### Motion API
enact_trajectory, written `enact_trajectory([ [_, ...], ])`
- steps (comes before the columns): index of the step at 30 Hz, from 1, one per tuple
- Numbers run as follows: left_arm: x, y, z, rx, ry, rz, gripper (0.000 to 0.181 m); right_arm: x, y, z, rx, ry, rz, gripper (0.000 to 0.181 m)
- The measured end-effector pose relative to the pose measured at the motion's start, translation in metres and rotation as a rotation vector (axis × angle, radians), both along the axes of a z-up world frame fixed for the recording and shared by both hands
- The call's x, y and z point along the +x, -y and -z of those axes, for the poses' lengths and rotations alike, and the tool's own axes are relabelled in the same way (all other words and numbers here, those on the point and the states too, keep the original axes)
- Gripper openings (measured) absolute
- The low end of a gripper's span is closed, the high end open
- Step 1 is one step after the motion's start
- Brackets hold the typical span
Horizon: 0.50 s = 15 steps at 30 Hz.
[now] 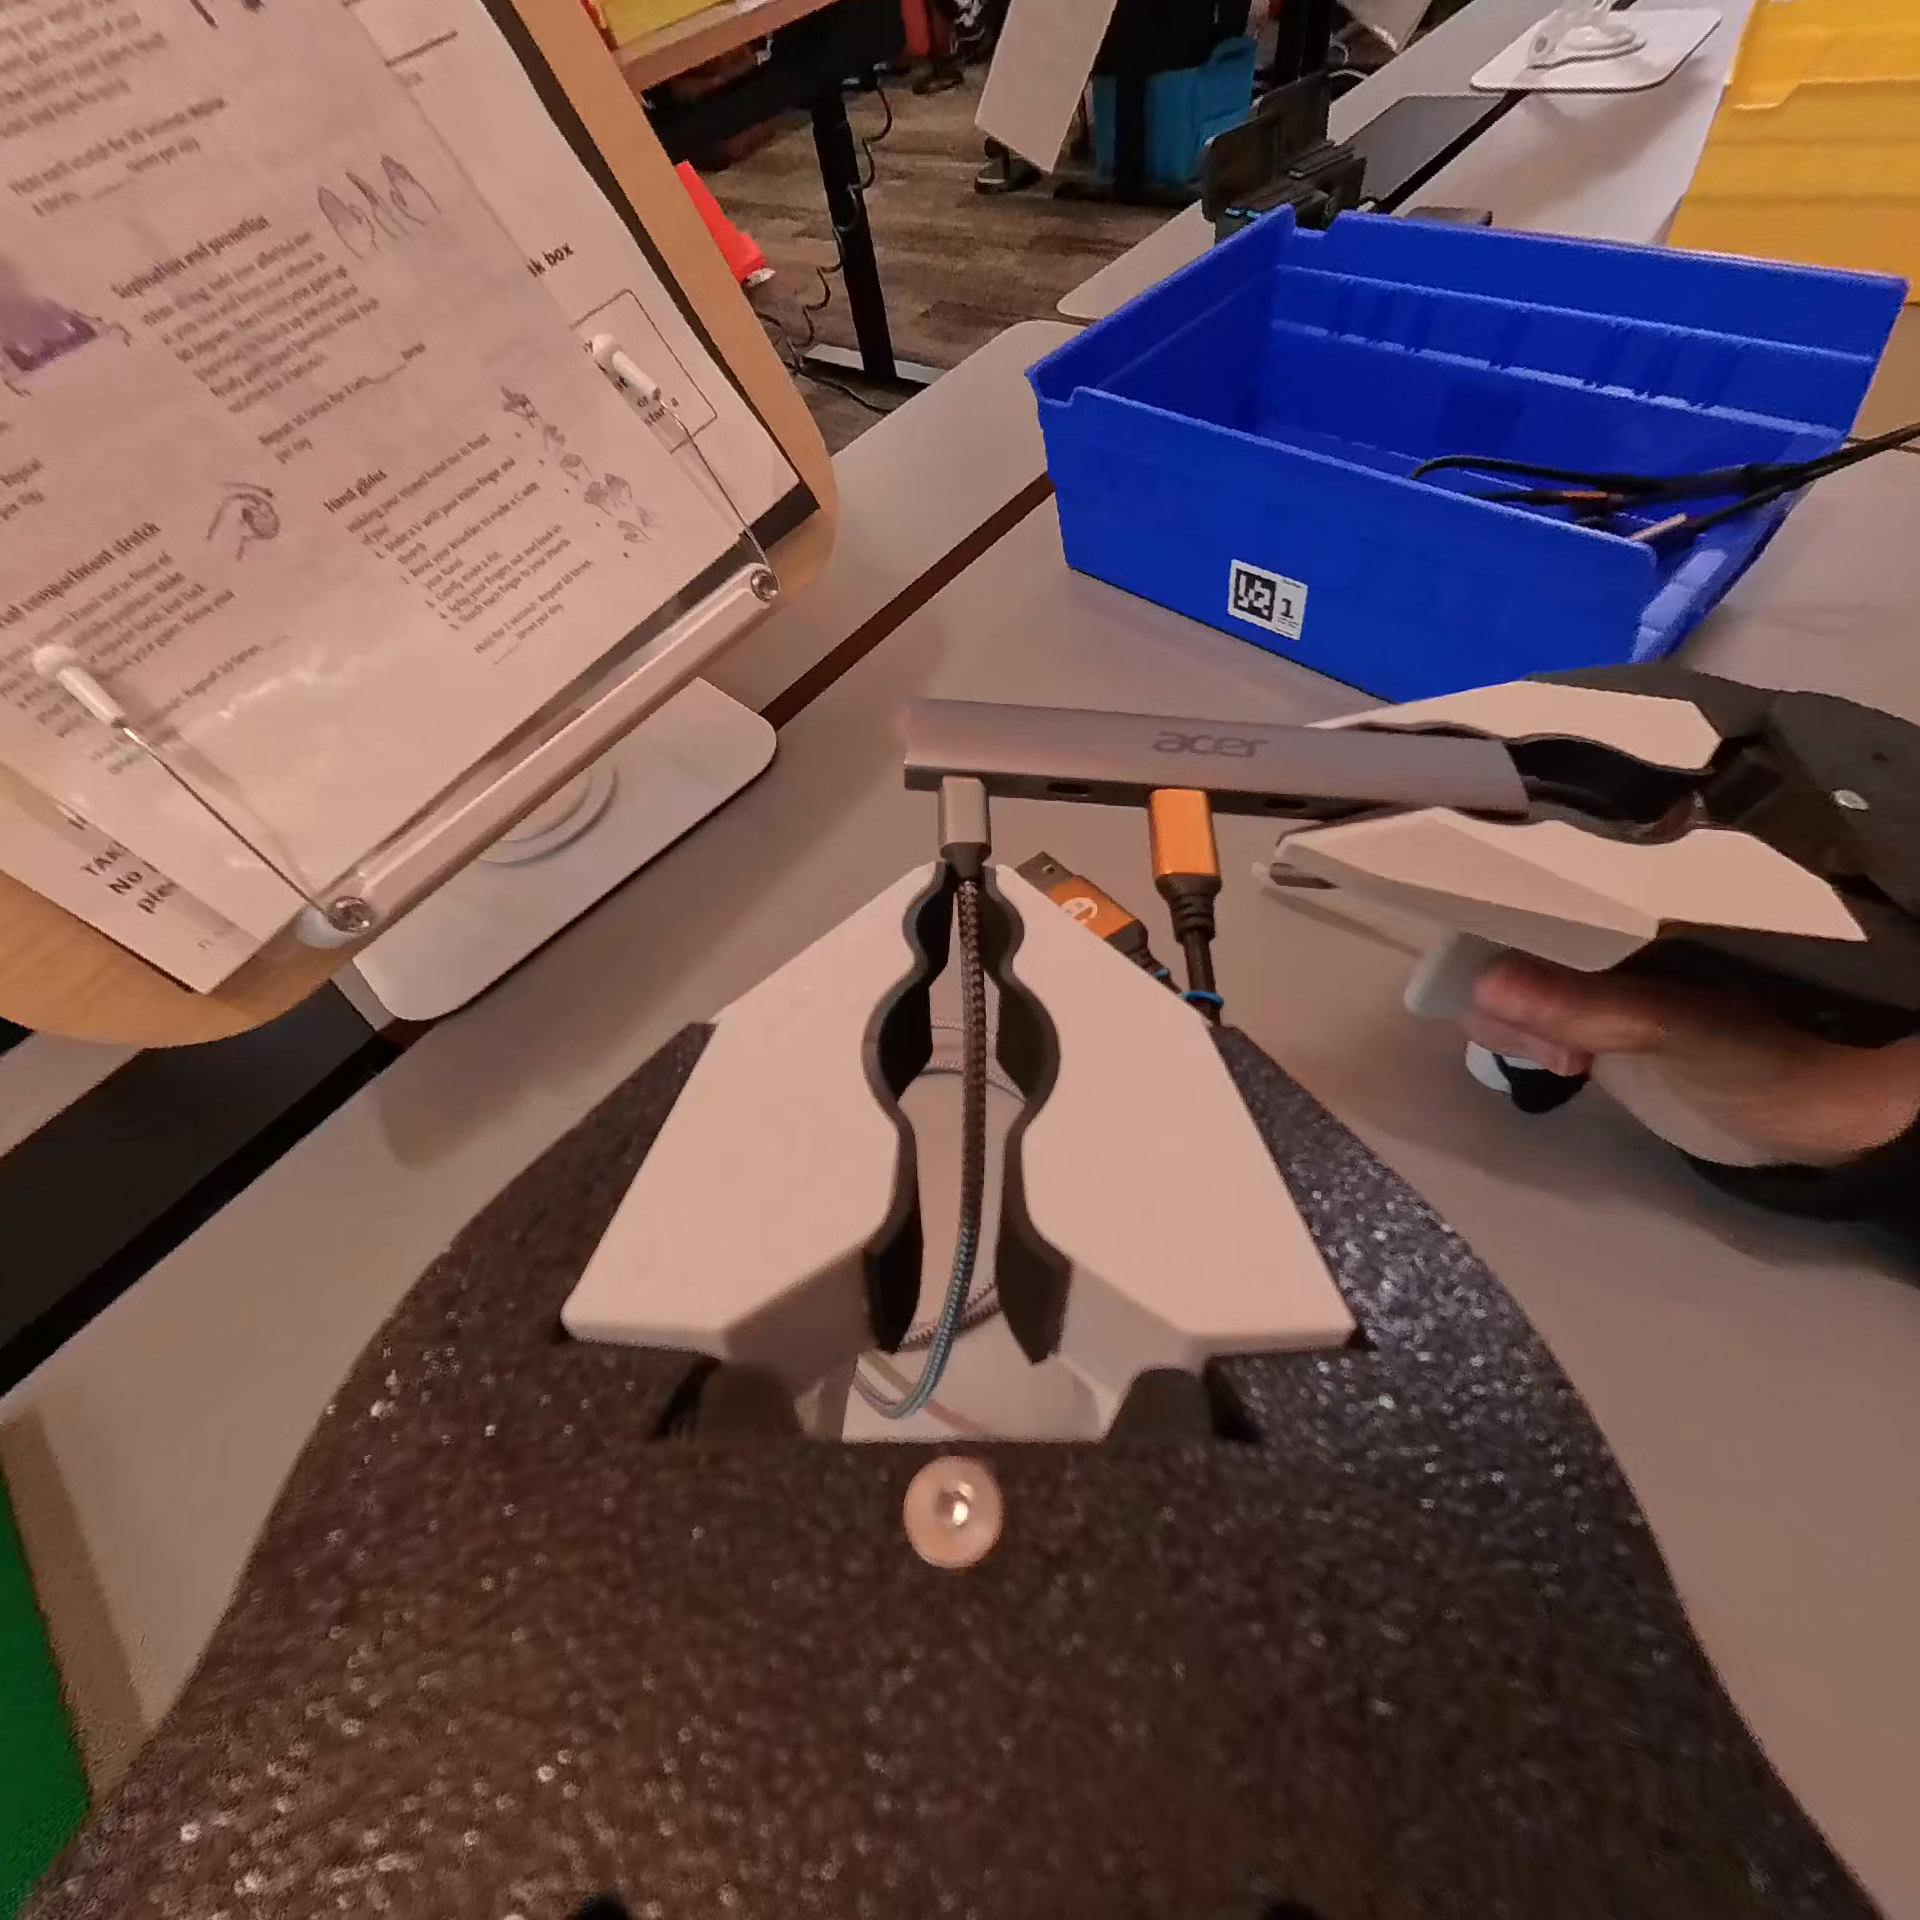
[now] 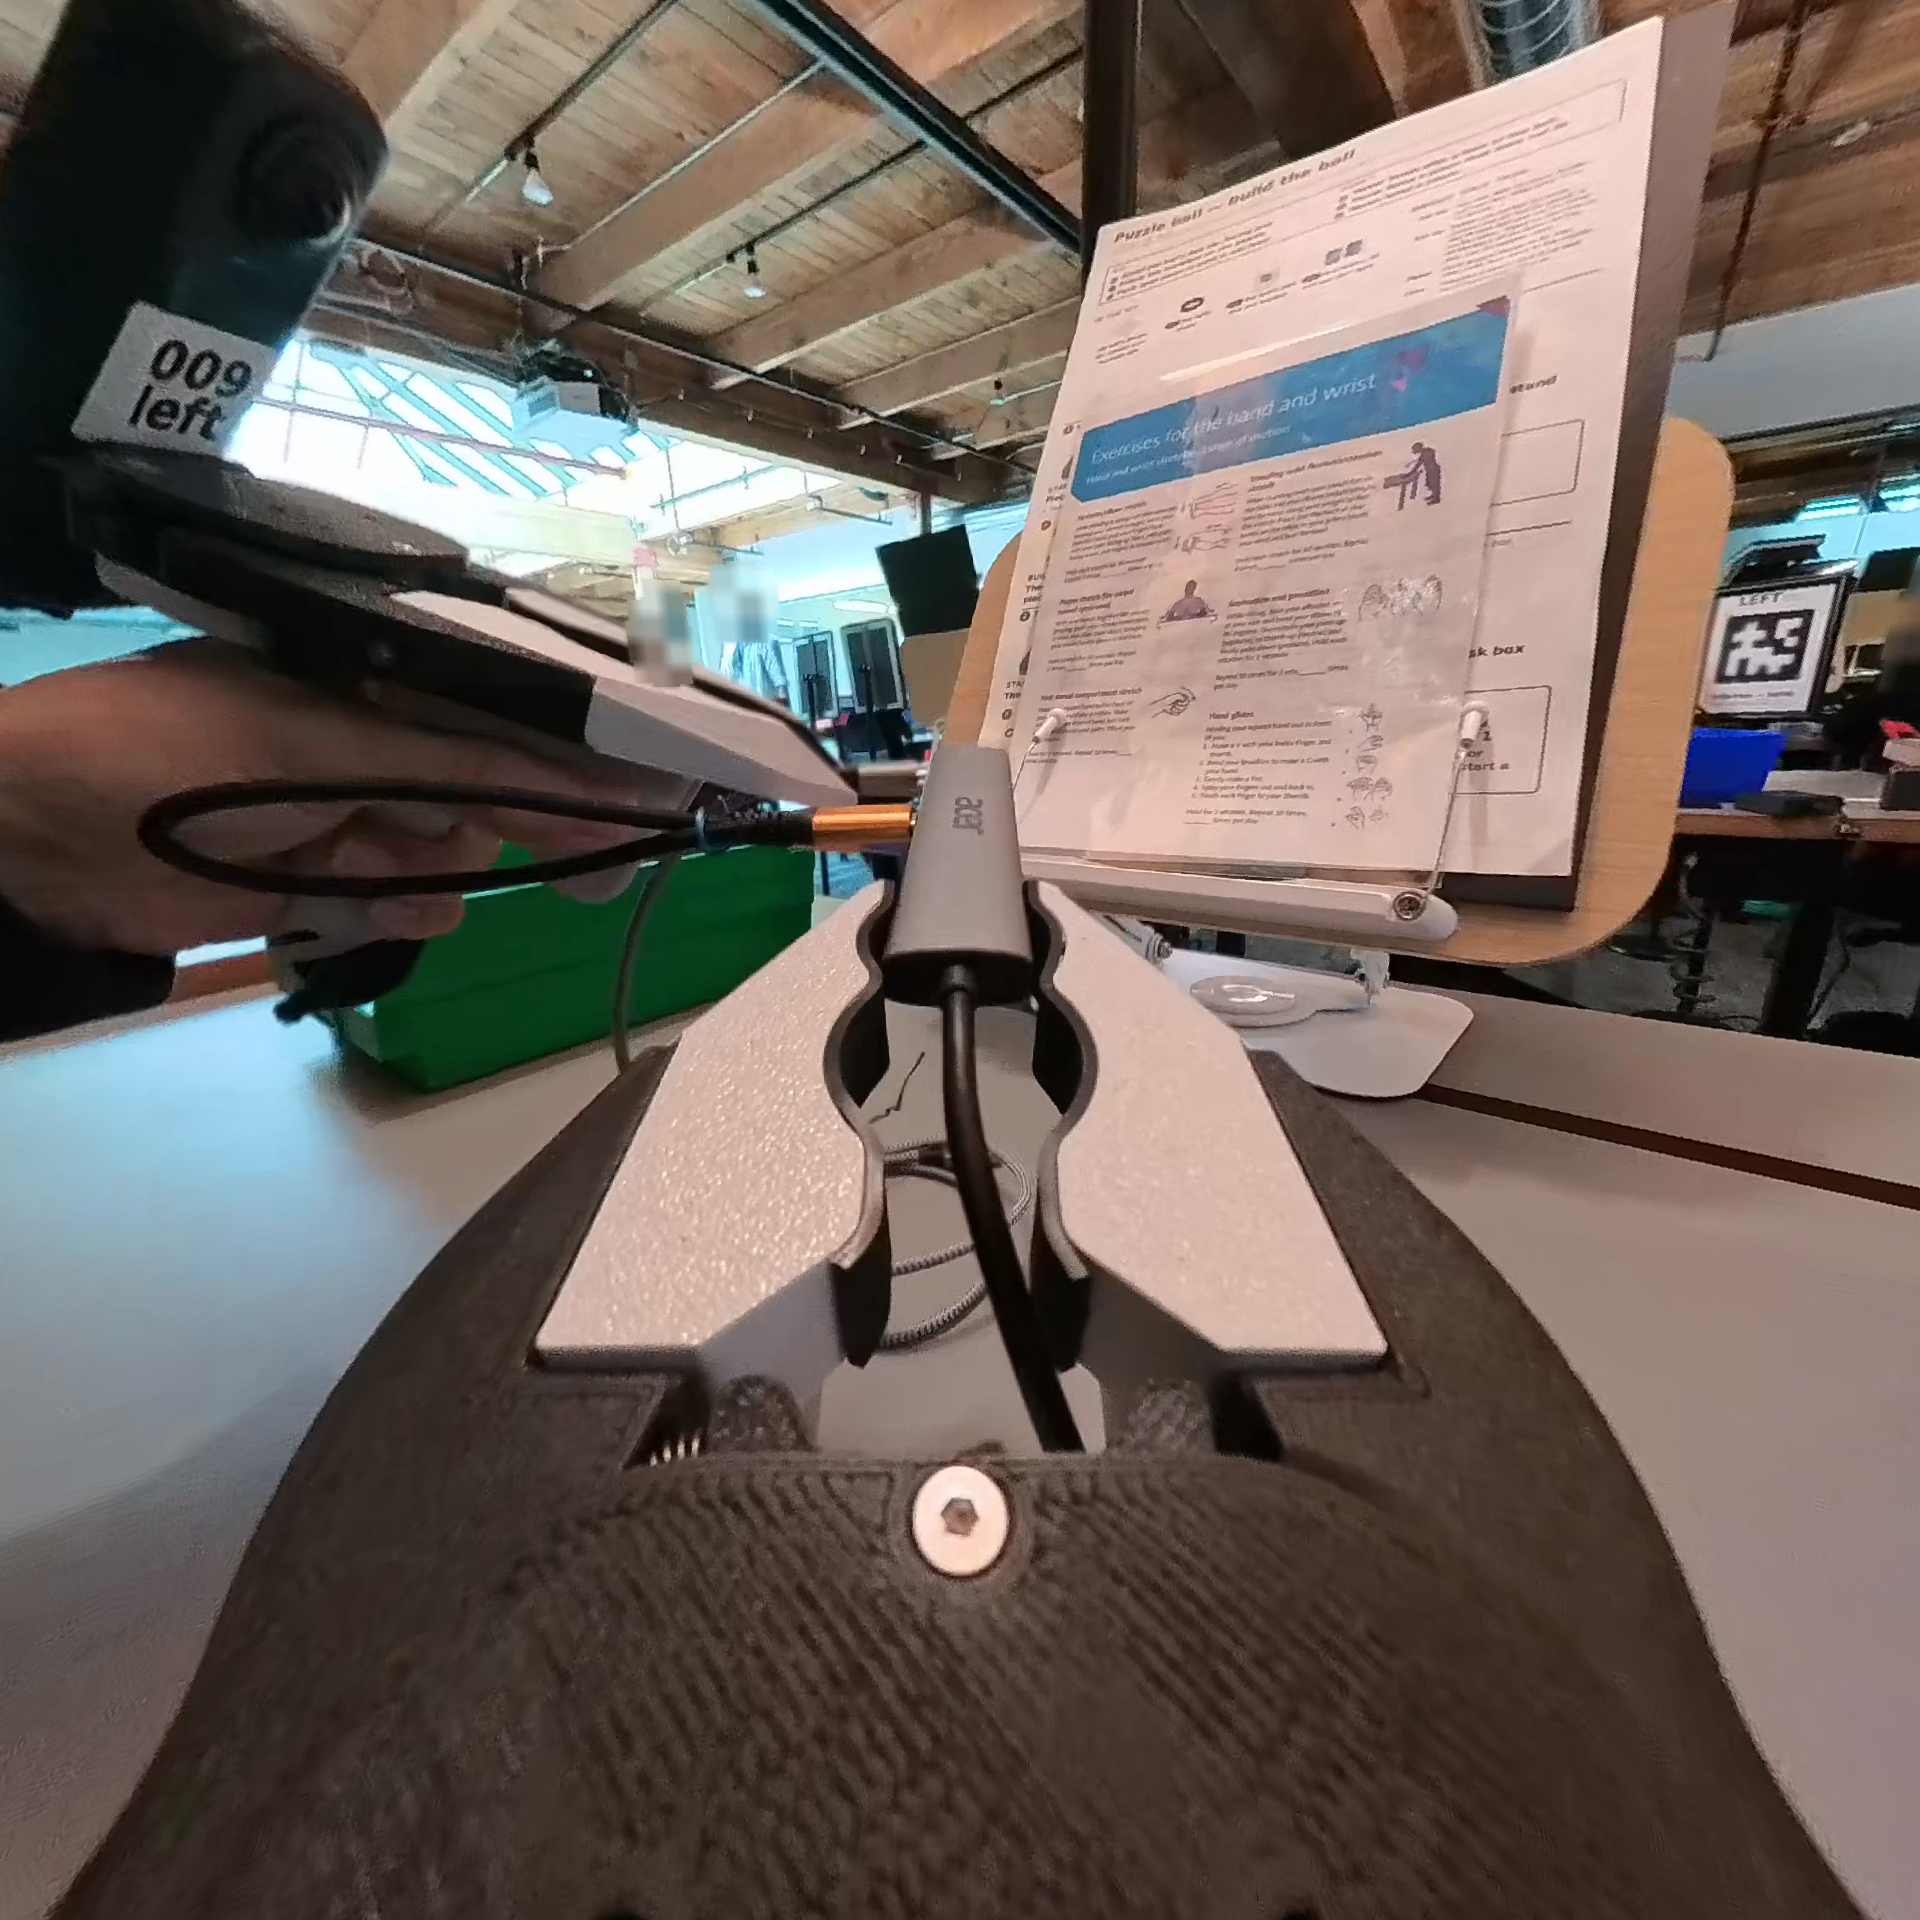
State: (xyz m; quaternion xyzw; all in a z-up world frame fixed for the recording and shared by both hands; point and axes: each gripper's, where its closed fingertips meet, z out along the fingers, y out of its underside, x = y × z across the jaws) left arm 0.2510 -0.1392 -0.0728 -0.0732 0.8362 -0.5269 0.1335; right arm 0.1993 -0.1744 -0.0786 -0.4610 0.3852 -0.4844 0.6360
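A grey USB hub (image 1: 1091, 743) is held level above the table. My right gripper (image 1: 1299, 795) comes in from the right and is shut on one end of it. In the right wrist view the right gripper (image 2: 956, 904) clamps the hub (image 2: 961, 862), and the hub's black lead (image 2: 977, 1143) runs back between the fingers. My left gripper (image 1: 966, 878) is shut on a grey braided cable (image 1: 971, 1039) just behind its silver plug (image 1: 964, 816), which sits in the hub's side. An orange plug (image 1: 1179, 831) sits in the port beside it. The left gripper (image 2: 831, 769) also shows in the right wrist view.
A blue bin (image 1: 1143, 499) with black cables (image 1: 1610, 483) stands at the back right. A wooden document stand with papers (image 1: 312, 468) stands at the left. A loose orange USB plug (image 1: 1081, 904) lies on the grey table (image 1: 1039, 644). A green bin (image 2: 582, 956) sits behind the left gripper. Left tips to right tips: about 7 cm.
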Motion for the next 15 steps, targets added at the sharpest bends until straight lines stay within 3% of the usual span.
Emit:
enact_trajectory([
  [15,-0.0052,0.0018,0.0093,-0.002,-0.078,0.004,0.003,0.0004,0.0042,-0.0005,-0.004,0.029,0.019,0.025],
])
